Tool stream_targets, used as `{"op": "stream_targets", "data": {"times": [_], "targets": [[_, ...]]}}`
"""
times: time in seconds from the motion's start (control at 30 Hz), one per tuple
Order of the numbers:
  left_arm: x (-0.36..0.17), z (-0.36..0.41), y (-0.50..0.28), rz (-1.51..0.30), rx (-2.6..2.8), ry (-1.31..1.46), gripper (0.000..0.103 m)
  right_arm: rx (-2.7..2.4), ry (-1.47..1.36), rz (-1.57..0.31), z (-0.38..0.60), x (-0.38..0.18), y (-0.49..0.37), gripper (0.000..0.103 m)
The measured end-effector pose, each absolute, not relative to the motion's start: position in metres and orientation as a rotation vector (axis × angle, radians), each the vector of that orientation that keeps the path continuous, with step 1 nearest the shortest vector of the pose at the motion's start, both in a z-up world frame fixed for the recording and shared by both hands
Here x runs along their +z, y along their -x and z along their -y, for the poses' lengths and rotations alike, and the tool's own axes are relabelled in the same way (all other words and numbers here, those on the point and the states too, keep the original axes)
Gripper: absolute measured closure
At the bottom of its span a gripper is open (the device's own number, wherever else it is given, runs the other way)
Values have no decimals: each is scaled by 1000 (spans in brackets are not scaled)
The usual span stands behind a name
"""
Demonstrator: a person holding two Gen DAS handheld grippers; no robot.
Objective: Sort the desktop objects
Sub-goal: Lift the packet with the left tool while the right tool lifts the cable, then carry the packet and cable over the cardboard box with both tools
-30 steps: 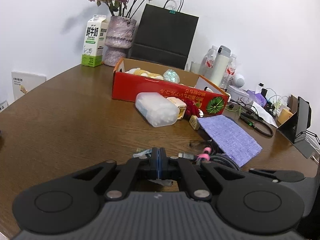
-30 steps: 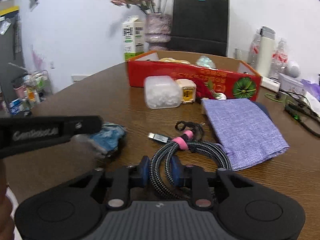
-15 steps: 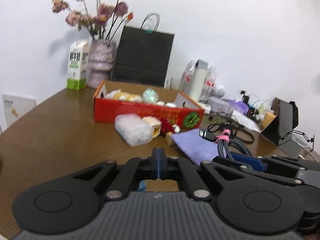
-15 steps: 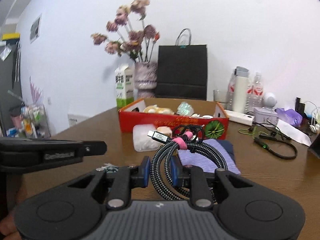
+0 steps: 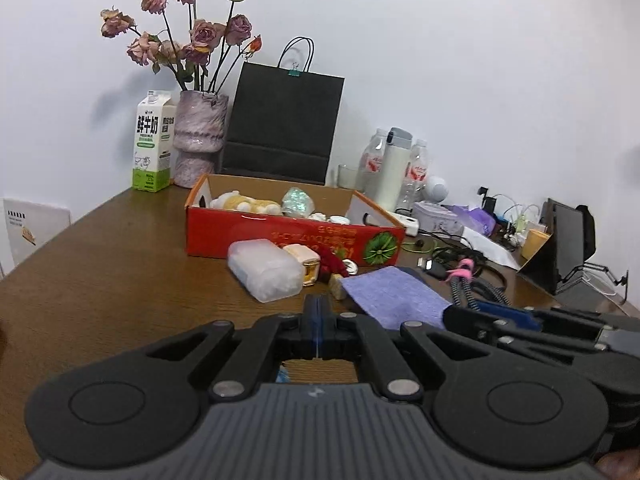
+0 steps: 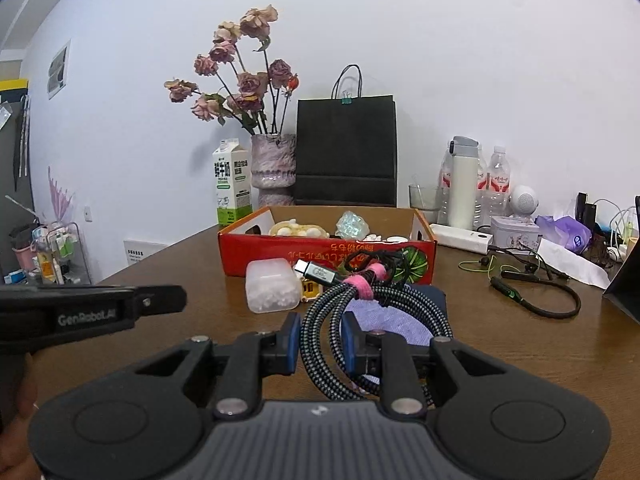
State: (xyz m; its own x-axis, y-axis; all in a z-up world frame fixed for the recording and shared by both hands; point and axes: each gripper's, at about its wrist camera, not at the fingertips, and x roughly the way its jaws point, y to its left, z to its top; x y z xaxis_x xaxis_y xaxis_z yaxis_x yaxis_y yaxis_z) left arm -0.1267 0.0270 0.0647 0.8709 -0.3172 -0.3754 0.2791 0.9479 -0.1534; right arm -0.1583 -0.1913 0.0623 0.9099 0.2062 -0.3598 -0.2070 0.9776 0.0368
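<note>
Right gripper [image 6: 319, 344]: fingers [image 6: 291, 334] clenched on the cable [image 6: 352, 320], holding the coil raised above the table [image 6: 500, 340].
Cable: braided black-and-grey coil bound by a pink strap [image 6: 366, 282]; its silver plug [image 6: 318, 272] points up and left, toward the box [image 6: 320, 256].
Left gripper [image 5: 317, 322]: fingers pressed together; whether anything is pinched between them I cannot tell. It hangs low over the table's near edge, to the left of the right gripper.
Box: red cardboard, open on top, standing mid-table toward the far edge, with a yellow plush [image 5: 244, 204] and small items inside.
Tub [image 5: 266, 270]: translucent plastic, lying just in front of the box.
Cloth [image 5: 394, 294]: purple, flat on the table to the right of the tub, under the raised cable.
Far edge: milk carton [image 5: 154, 146], vase [image 5: 198, 140] of dried roses, black bag [image 5: 282, 128].
</note>
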Motion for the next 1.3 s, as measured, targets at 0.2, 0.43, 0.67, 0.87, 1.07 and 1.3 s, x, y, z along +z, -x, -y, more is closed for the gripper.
{"op": "stream_targets", "data": {"times": [0.2, 0.43, 0.67, 0.87, 1.07, 1.3], "targets": [[28, -36, 96, -596, -225, -5, 28, 224, -36, -404, 196, 54, 144, 82], [13, -26, 81, -657, -252, -1, 81, 279, -29, -424, 186, 46, 142, 93], [47, -24, 96, -517, -291, 25, 84, 308, 33, -468, 184, 49, 139, 90], [34, -42, 99, -593, -253, 85, 83, 397, 40, -612, 170, 22, 145, 61], [32, -40, 99, -593, -284, 83, 83, 326, -56, -682, 157, 8, 113, 47], [30, -33, 104, -585, -310, 75, 83, 261, 54, -633, 138, 2, 104, 83]]}}
